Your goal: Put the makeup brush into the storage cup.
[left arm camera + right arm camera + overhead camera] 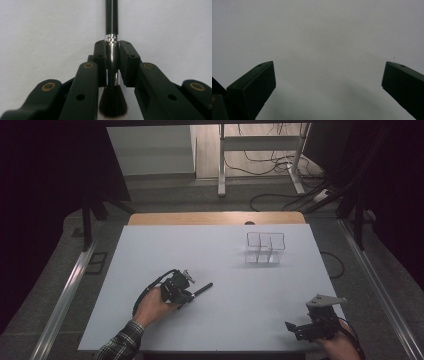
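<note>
White table [210, 270] on grey floor, wooden strip along far edge, cables and metal stand legs beyond. Clear divided organiser [265, 248] near far right corner, compartments look empty. Left gripper [186, 291] toward near left, jaws clamped on metal ferrule of black makeup brush [111, 53]; bristles toward hand, handle pointing toward table middle, well apart from organiser. Right gripper [291, 327] at near right edge, jaws wide apart, nothing between. Open table between brush and organiser.

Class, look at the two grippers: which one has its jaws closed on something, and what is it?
The left gripper: its jaws clamp the metal collar of a black brush lying on the white table. The right gripper has jaws wide apart with nothing between them.
</note>
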